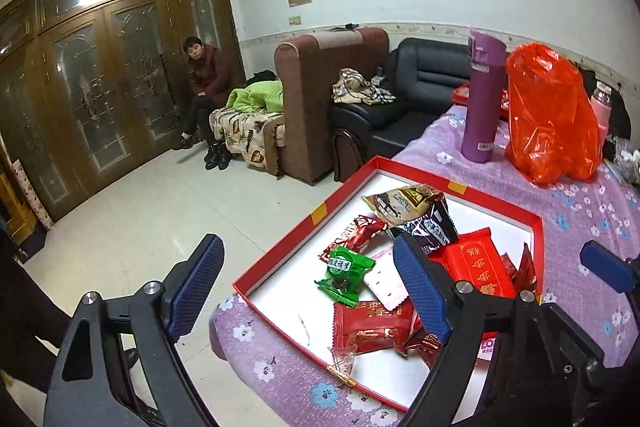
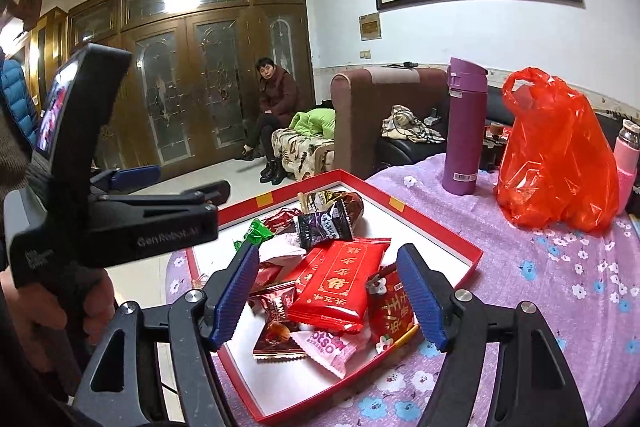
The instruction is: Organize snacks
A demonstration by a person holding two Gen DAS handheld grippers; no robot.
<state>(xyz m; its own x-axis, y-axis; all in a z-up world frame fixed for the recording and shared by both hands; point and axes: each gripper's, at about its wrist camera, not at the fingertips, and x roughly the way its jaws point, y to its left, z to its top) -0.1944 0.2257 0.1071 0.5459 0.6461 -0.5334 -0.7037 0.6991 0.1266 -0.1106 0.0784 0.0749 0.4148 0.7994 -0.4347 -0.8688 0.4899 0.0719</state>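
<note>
A tall purple metal bottle (image 2: 464, 131) stands beside a crinkly orange plastic bag (image 2: 560, 155). A woman in a dark red coat (image 2: 276, 95) sits by big brown wooden doors (image 2: 180, 87).

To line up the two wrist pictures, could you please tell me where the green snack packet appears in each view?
Left wrist: the green snack packet lies in the red box, lower centre, left of the right-hand blue finger.
Right wrist: only its crumpled top shows at mid-left of the box, behind a white wrapper.
Shared landmark: the purple bottle standing beyond the box.
</note>
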